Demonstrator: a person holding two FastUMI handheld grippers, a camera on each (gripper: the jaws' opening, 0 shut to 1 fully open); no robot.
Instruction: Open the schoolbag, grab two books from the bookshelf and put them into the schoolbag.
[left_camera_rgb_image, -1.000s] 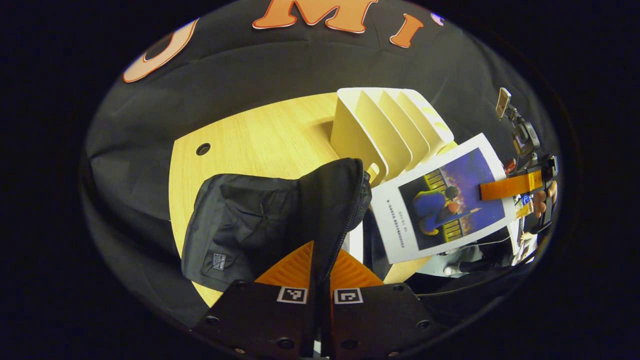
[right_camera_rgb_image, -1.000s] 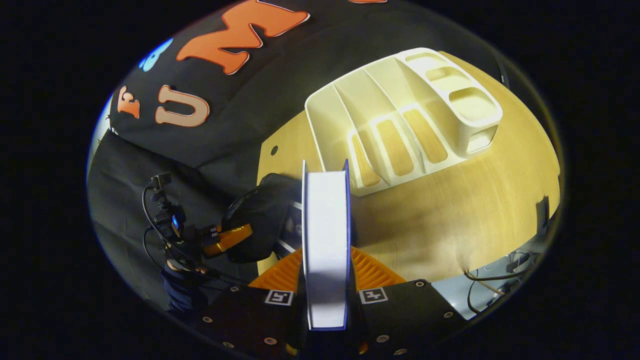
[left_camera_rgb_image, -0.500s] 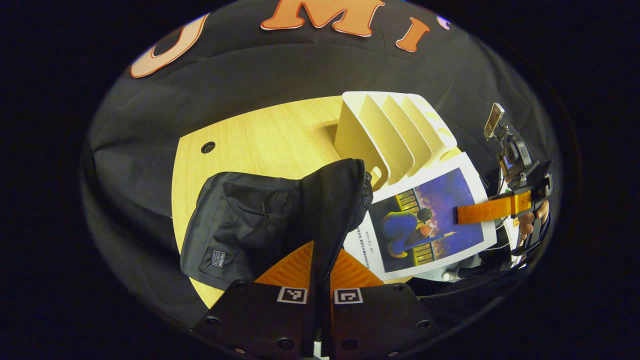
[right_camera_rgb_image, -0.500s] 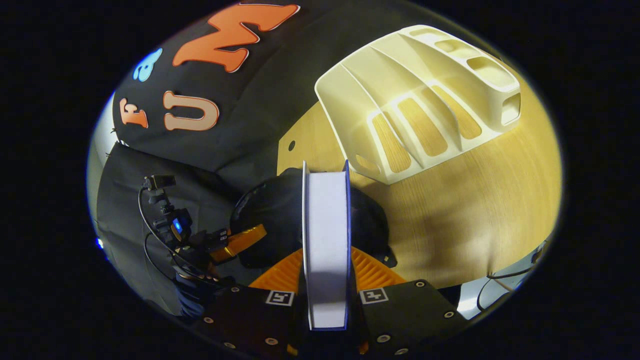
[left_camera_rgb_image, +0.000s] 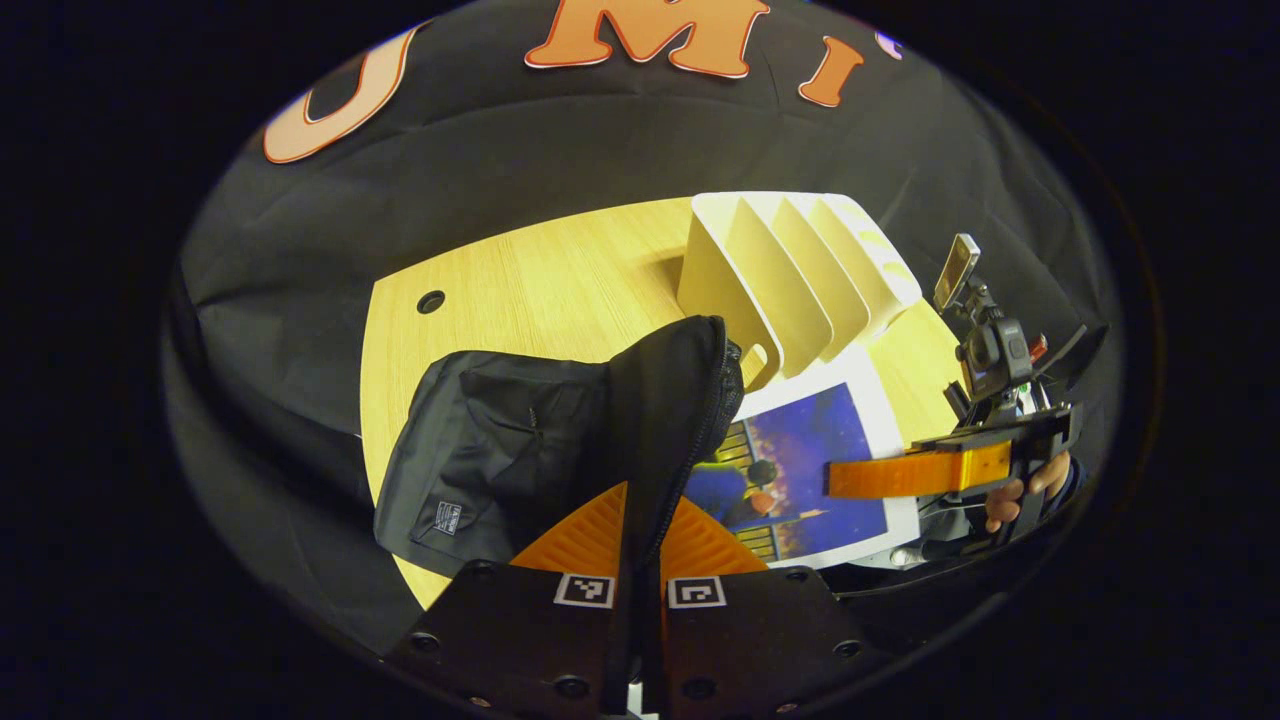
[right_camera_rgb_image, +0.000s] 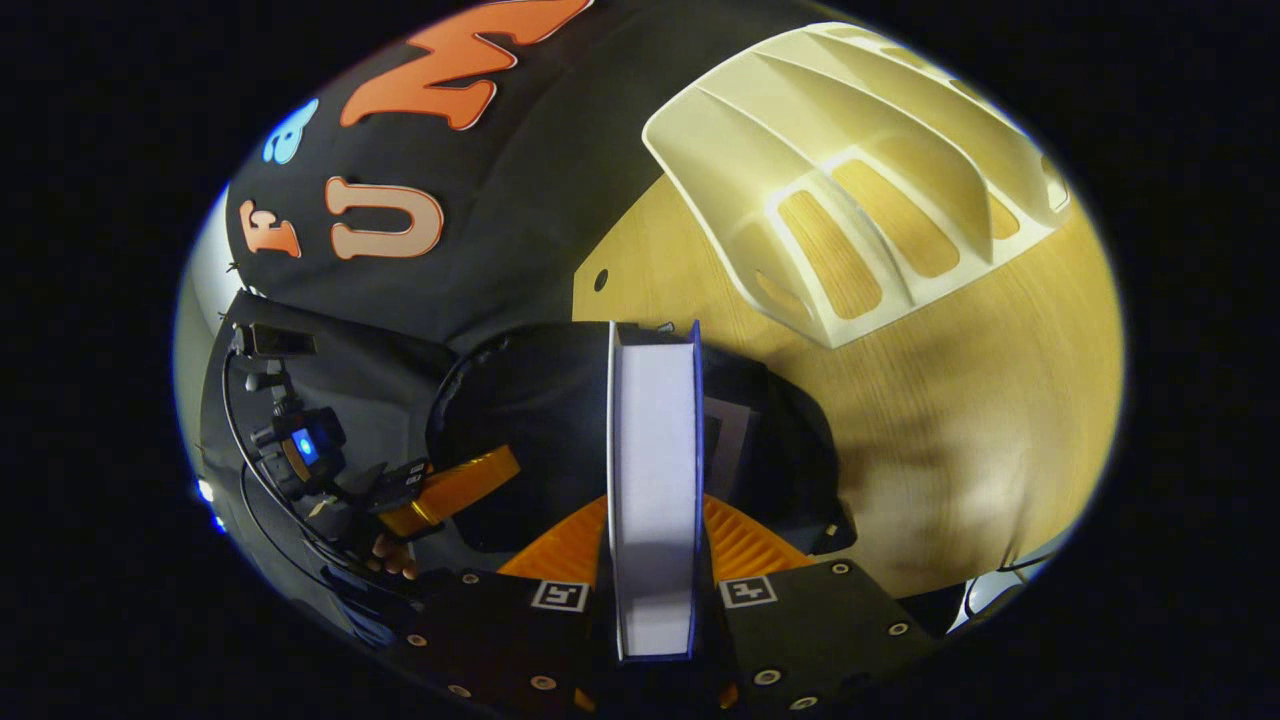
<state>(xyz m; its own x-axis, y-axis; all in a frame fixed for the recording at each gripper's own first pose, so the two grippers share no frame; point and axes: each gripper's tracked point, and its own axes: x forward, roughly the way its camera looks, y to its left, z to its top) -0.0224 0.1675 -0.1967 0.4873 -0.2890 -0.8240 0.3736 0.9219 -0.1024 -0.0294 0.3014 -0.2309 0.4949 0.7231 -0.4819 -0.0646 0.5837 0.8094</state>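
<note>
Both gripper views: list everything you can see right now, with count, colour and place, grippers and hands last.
Fabric schoolbag: one, black, on the table, its opening edge pinched by the left gripper.
Book with blue picture cover: one, white-bordered, held at the bag's opening.
Plastic bookshelf: one, cream, slotted, on the table behind the bag.
Wooden table: one, light wood, with a round hole near its far edge.
Left gripper: one, shut on the schoolbag.
Right gripper: one, shut on the book.
Hand: one, holding the right gripper.
</note>
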